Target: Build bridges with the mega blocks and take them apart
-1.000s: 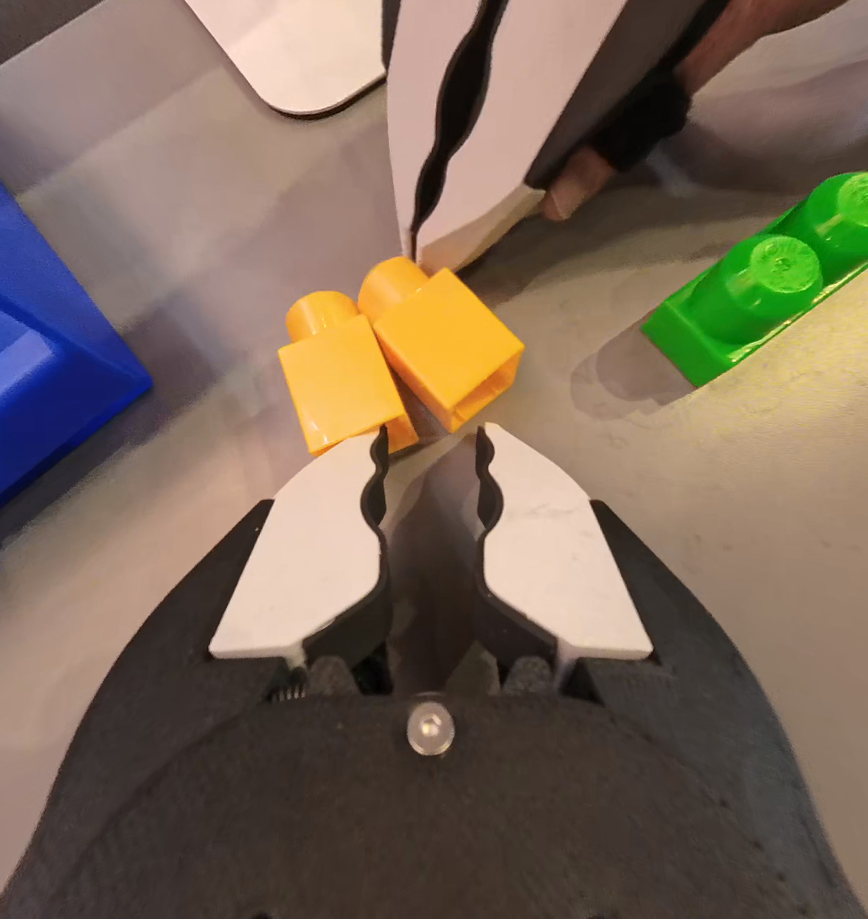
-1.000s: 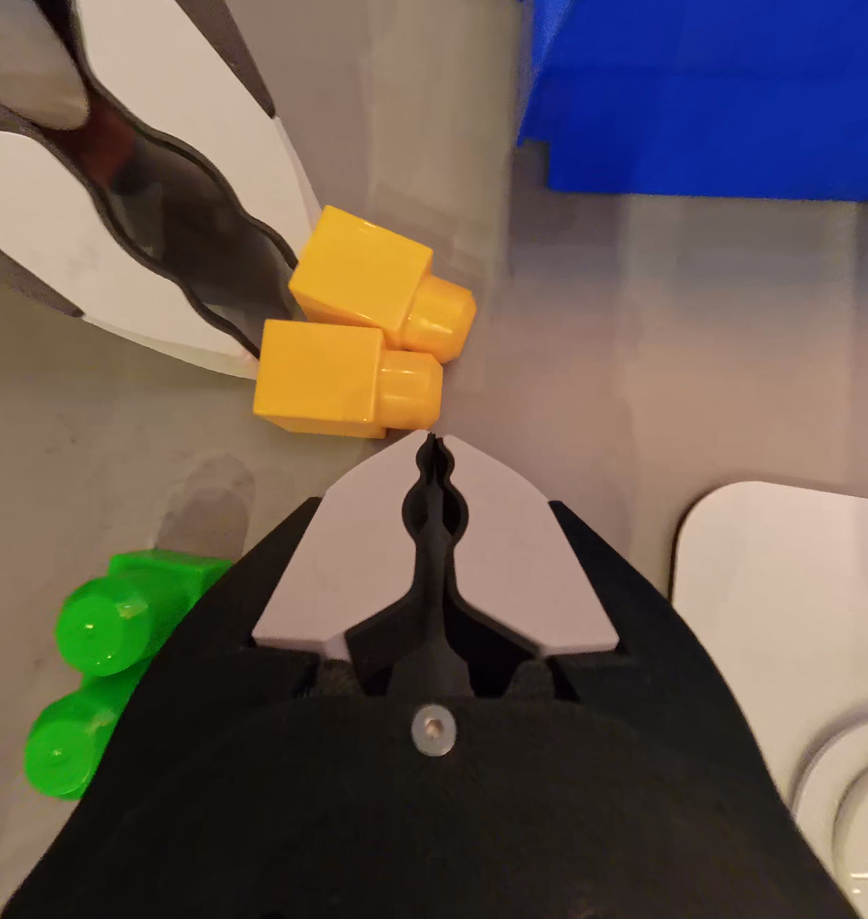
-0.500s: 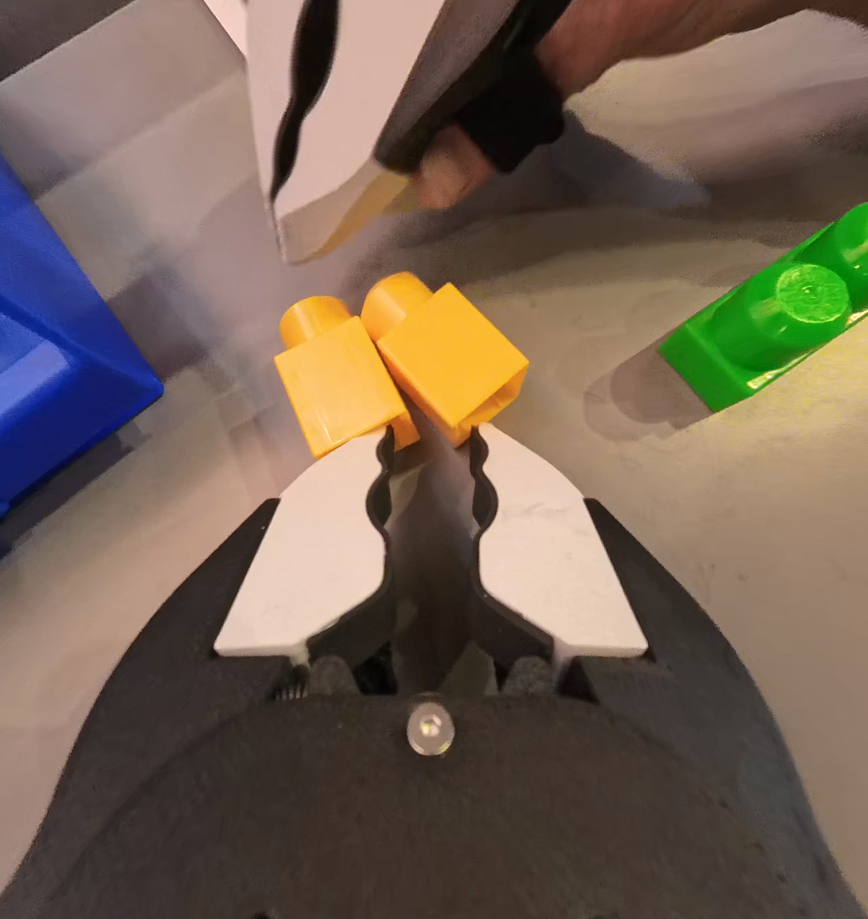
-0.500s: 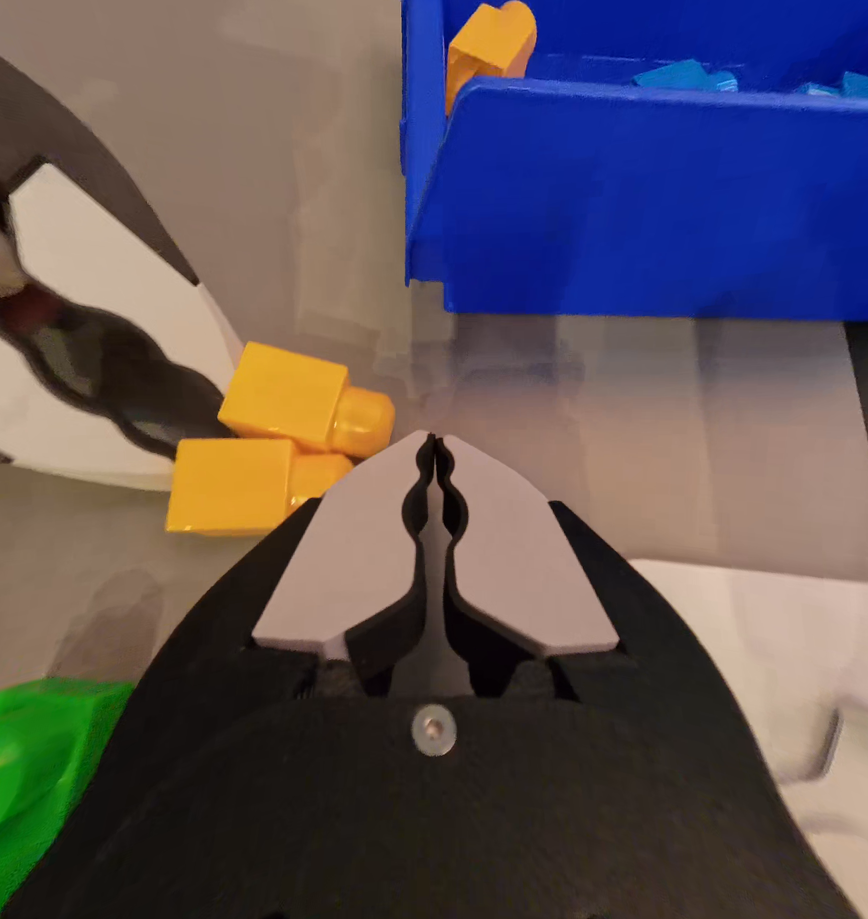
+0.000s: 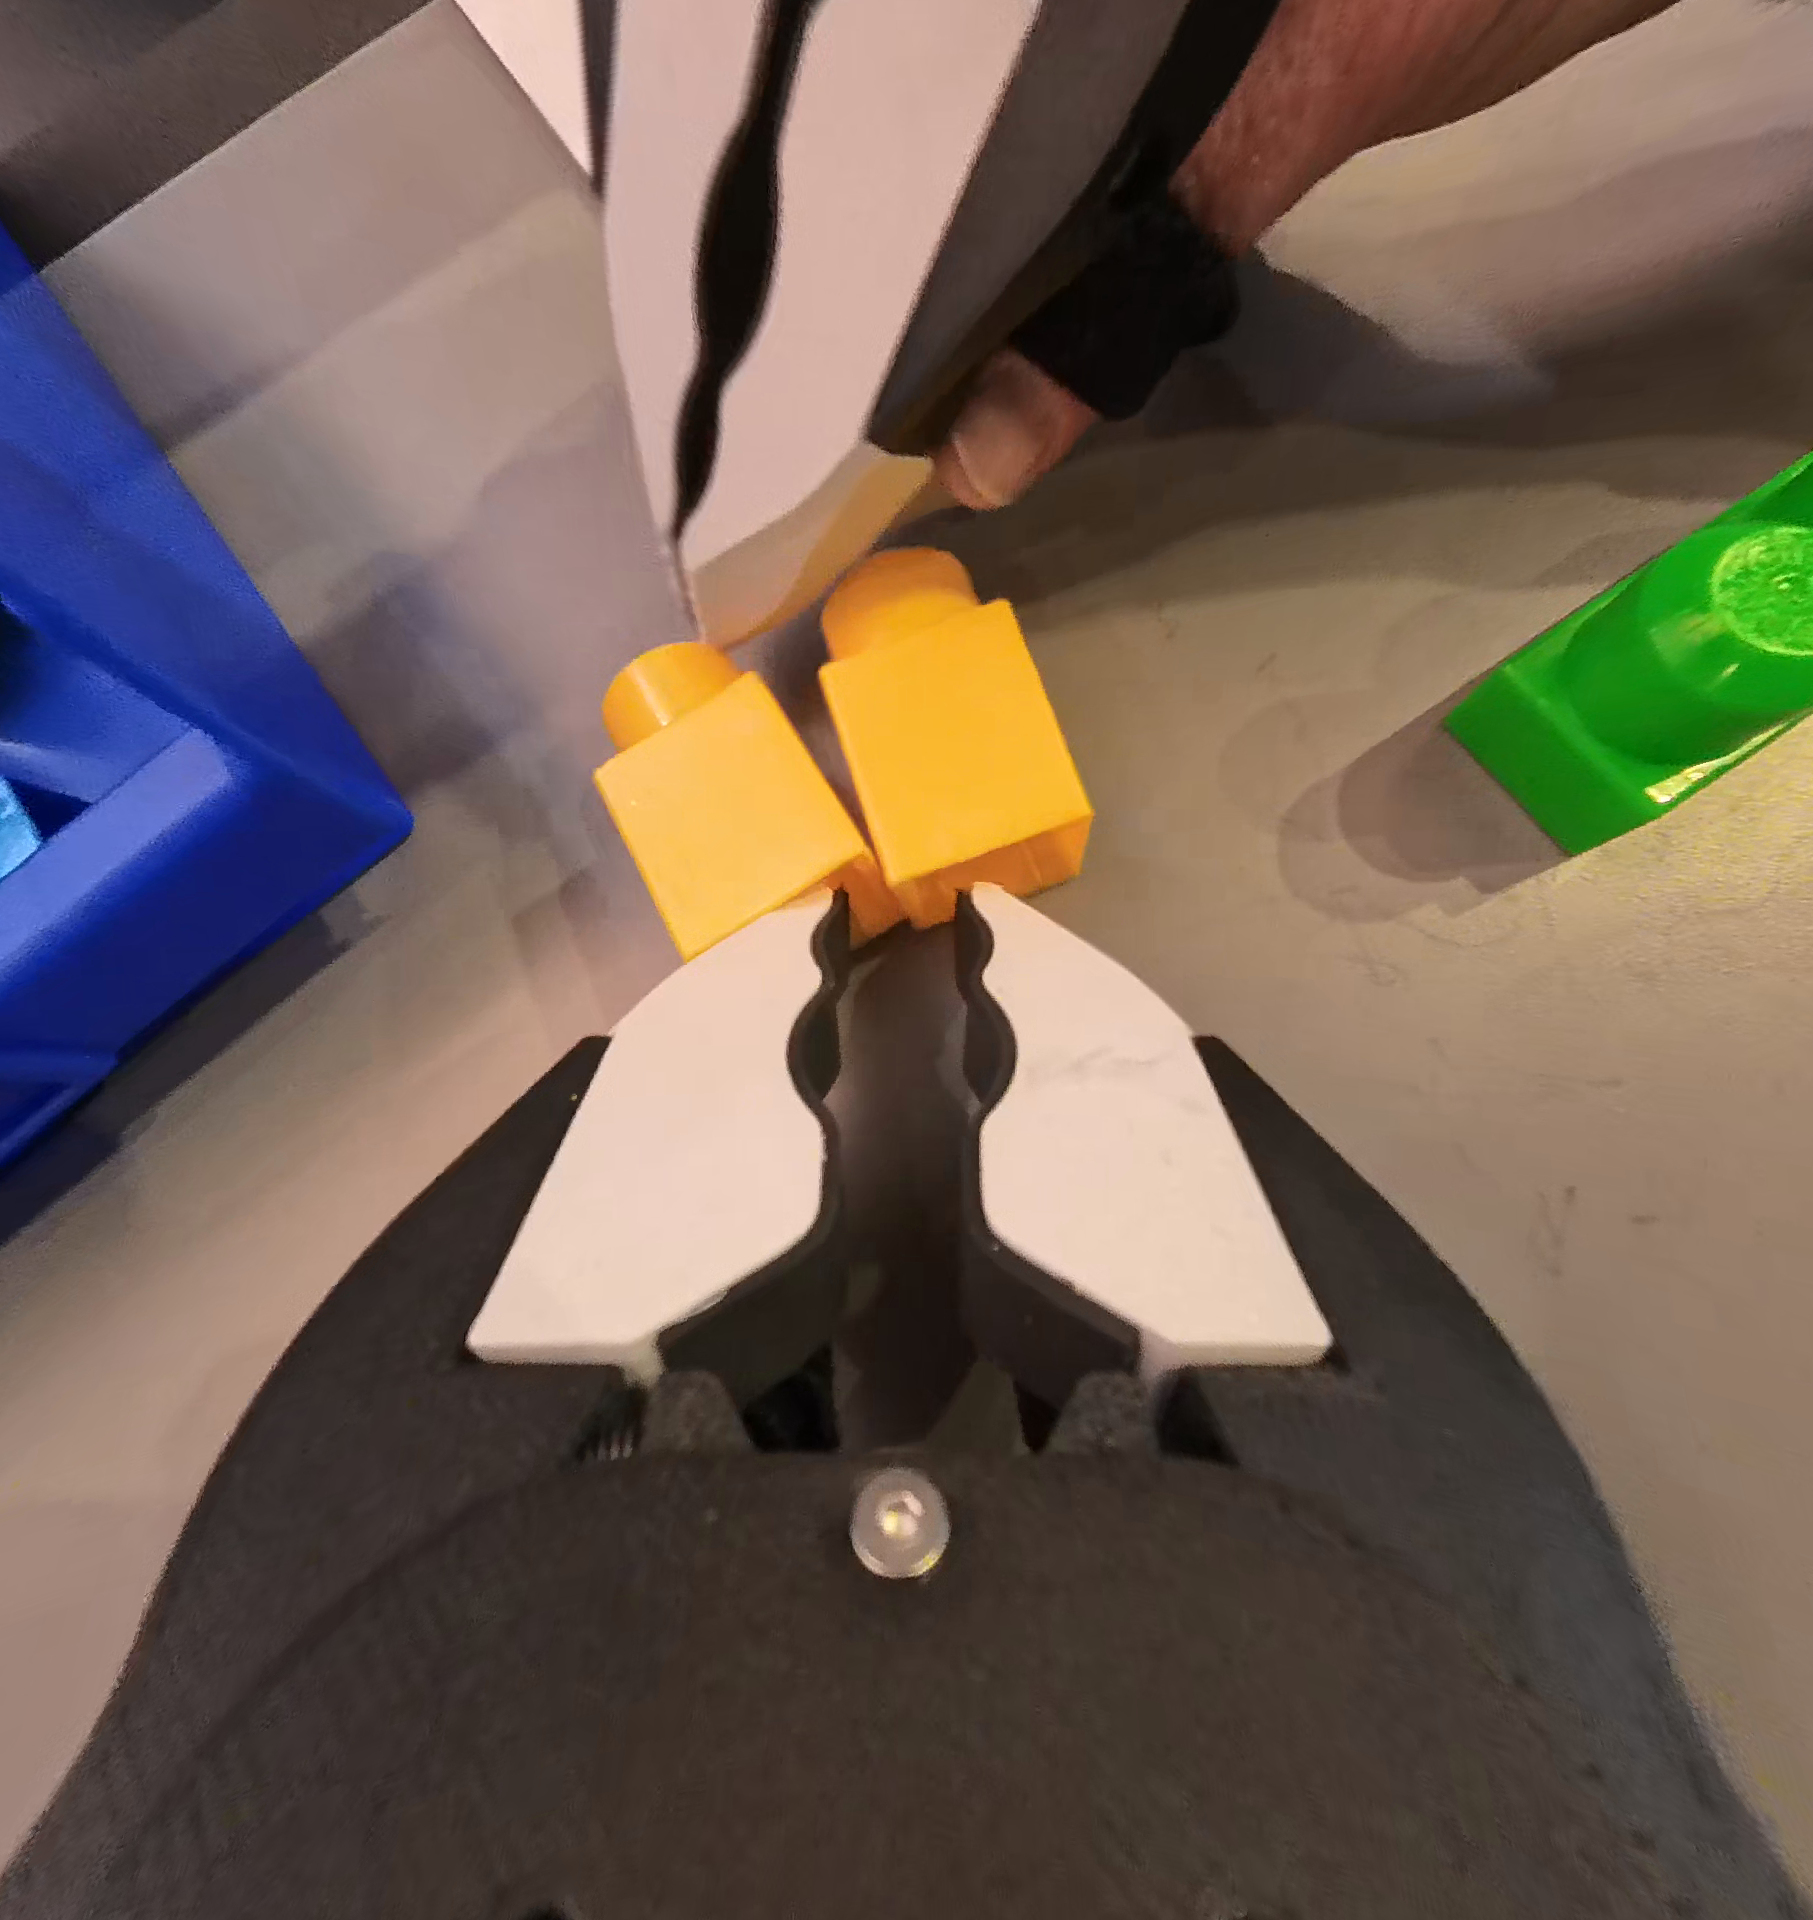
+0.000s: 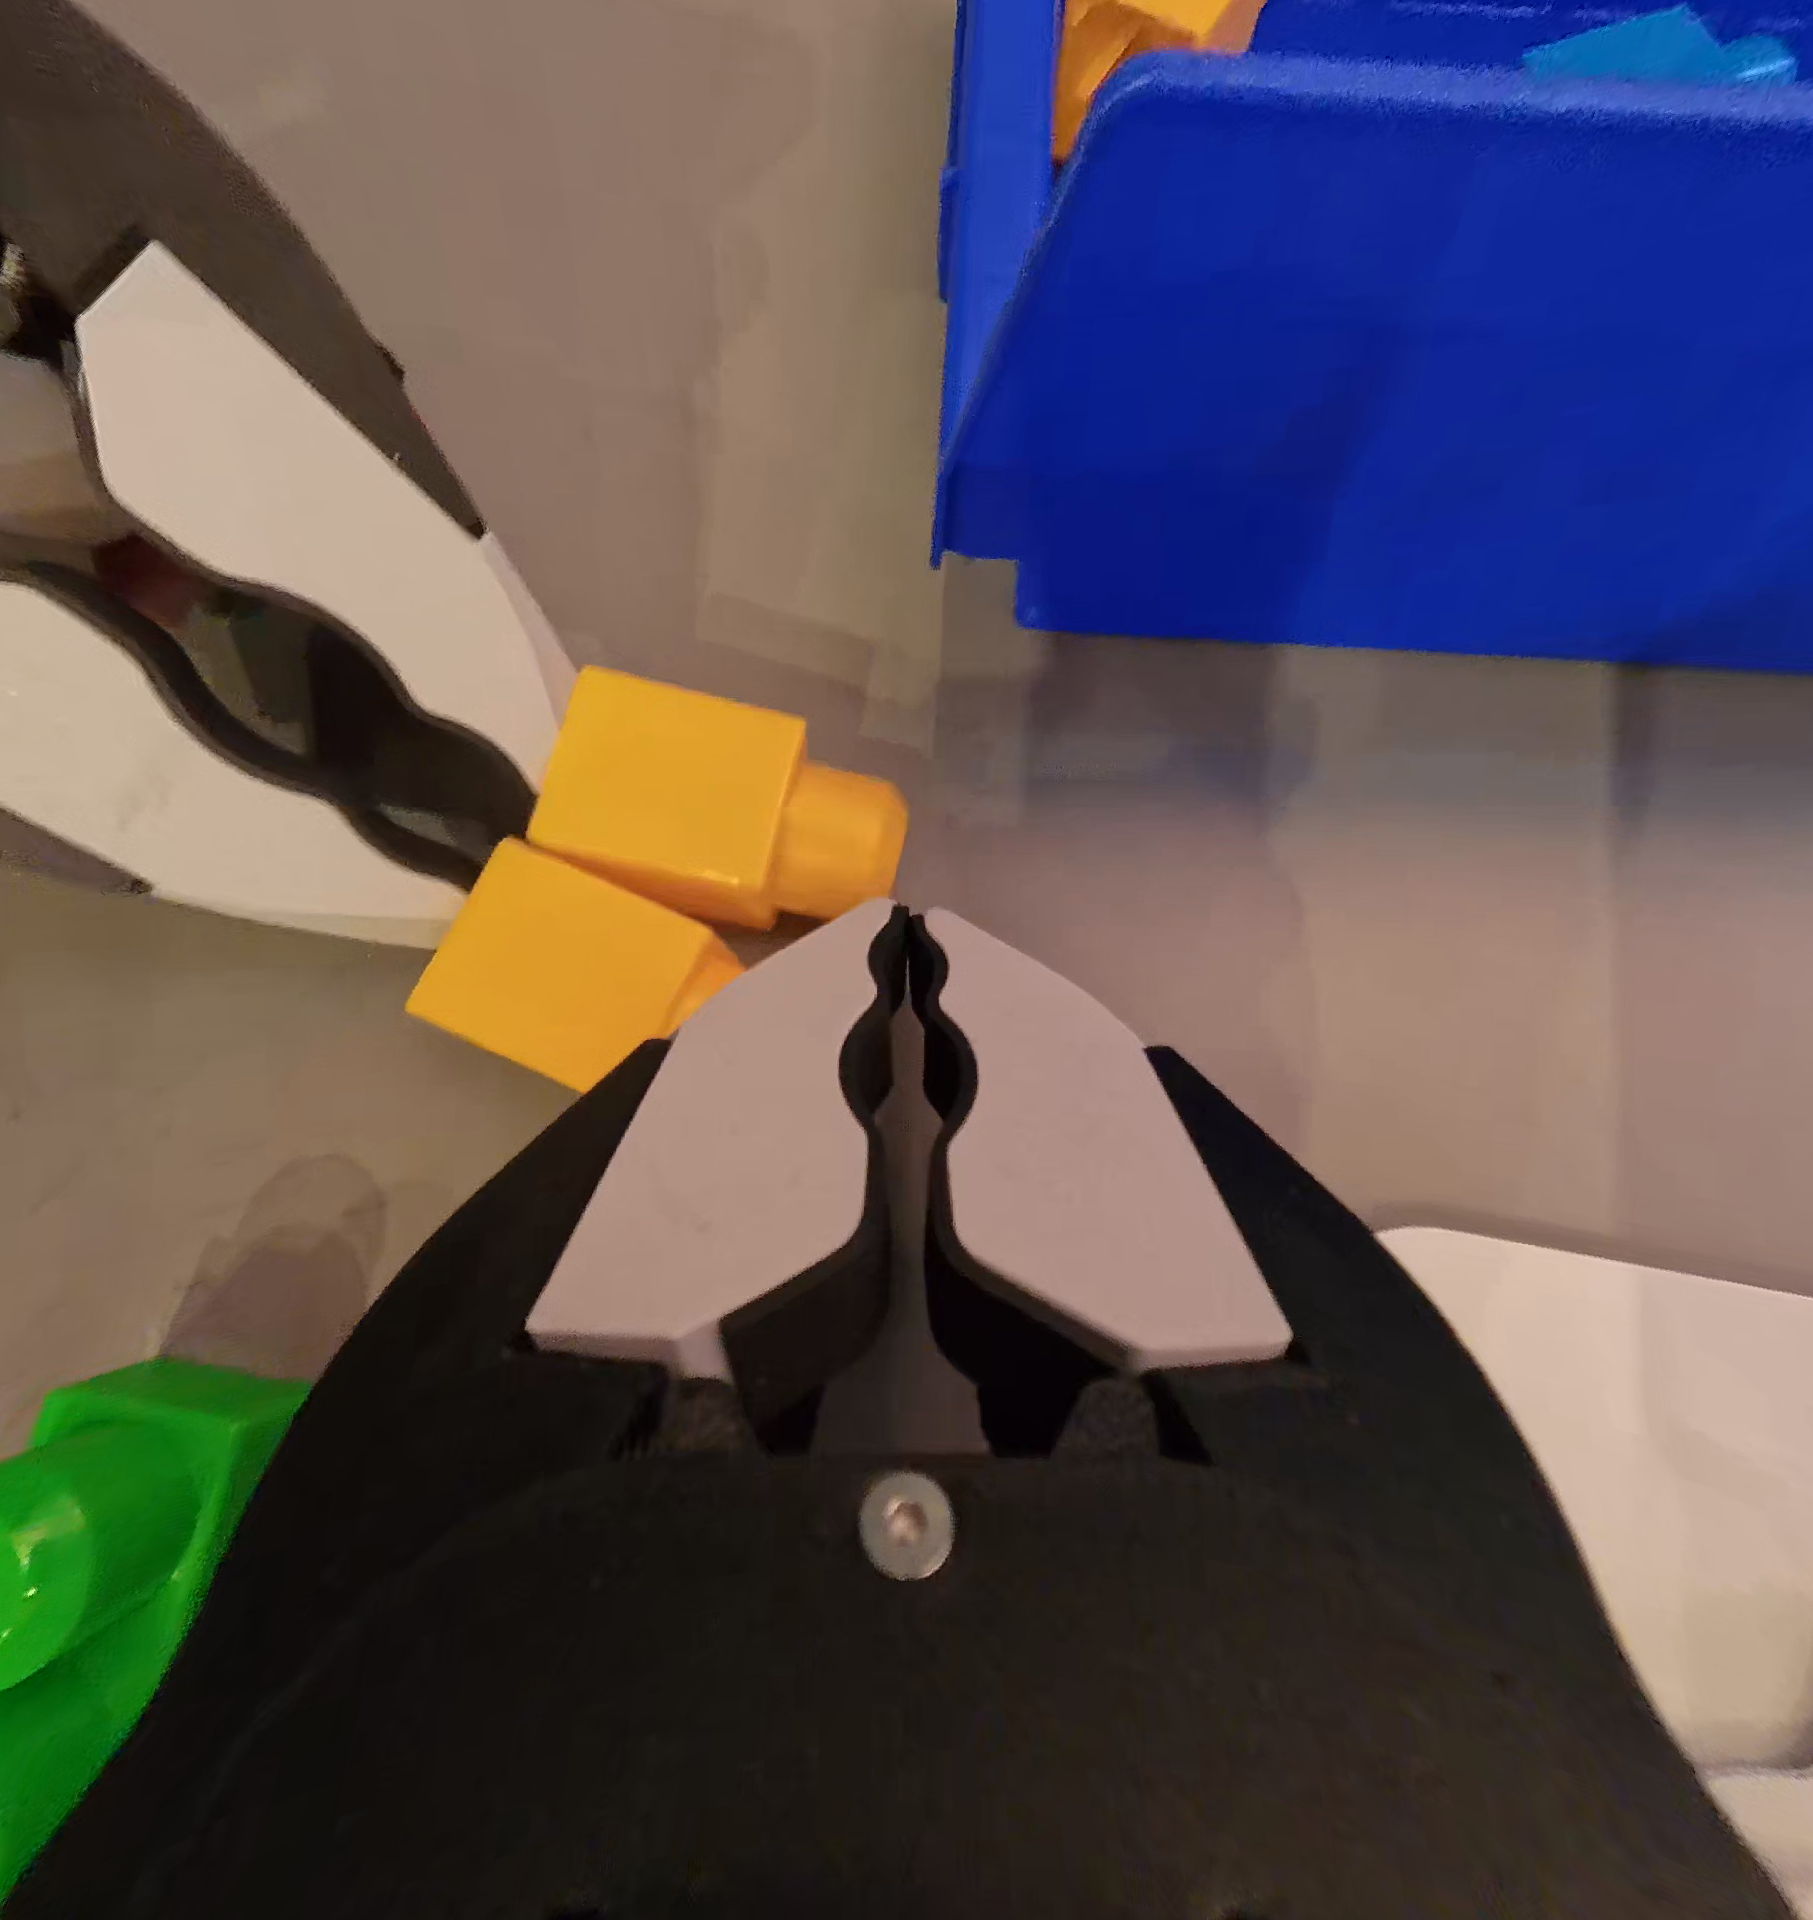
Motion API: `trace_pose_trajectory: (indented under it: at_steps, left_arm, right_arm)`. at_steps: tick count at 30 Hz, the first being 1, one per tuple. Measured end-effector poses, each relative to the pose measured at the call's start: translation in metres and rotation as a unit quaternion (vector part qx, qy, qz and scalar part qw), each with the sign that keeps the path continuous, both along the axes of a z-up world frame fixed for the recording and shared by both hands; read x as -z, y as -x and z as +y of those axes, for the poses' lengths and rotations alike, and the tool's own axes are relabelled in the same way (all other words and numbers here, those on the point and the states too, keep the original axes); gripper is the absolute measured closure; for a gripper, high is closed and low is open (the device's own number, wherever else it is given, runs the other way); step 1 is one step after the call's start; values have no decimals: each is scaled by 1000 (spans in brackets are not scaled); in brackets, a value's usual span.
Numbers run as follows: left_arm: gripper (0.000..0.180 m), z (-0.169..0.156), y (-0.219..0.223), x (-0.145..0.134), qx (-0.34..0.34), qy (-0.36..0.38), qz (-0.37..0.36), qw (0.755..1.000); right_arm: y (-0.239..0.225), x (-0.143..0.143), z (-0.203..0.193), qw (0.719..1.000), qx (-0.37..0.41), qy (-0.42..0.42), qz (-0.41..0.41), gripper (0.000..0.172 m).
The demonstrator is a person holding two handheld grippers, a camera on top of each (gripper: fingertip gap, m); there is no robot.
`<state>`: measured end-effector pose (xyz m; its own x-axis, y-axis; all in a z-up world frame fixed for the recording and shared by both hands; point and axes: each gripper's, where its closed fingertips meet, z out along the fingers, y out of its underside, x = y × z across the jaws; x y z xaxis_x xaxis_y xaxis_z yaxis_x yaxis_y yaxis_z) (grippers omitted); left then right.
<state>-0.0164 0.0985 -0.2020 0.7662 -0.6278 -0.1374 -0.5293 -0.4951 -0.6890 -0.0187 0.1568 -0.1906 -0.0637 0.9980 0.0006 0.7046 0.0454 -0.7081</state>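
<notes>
The blue bin (image 6: 1401,364) sits toward one table edge, its contents mostly cut off, so spare blocks stay within reach. The green block (image 5: 1671,707) lies apart, half out of frame. Mid-table, two yellow blocks (image 5: 840,758) lie toppled side by side. The left claw (image 5: 897,914) brackets their touching corners, contact unclear; the right claw (image 6: 904,920), clenched and bare, seemingly braces them by their studs.

Two yellow single-stud blocks (image 5: 720,805) (image 5: 949,753) are lying mid-frame, one green block (image 5: 1691,665) is sitting at right, and one blue bin (image 5: 102,727) is standing at left.
</notes>
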Motion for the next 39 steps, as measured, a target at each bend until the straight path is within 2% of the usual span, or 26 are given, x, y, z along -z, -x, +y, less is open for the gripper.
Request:
trace_pose_trajectory:
  at_steps: [8, 13, 19, 23, 28, 39]
  left_arm:
    - [163, 3, 4, -1, 3, -14, 8, 1000]
    - [173, 4, 5, -2, 7, -20, 14, 1000]
    - [170, 5, 6, -2, 5, -24, 17, 1000]
    - [170, 5, 6, -2, 6, -25, 18, 1000]
    - [170, 5, 6, -2, 6, -24, 18, 1000]
    - [171, 2, 2, -1, 29, -23, 16, 999]
  right_arm:
    - [-2, 4, -13, 1000, -12, 12, -3, 172]
    - [-1, 4, -18, 1000, -22, 15, -5, 172]
    - [2, -14, 8, 999, 15, 7, 40, 165]
    - [20, -18, 12, 998, -9, -9, 60, 170]
    - [32, -4, -1, 998, -61, -6, 25, 172]
    - [13, -4, -9, 998, -60, 7, 14, 172]
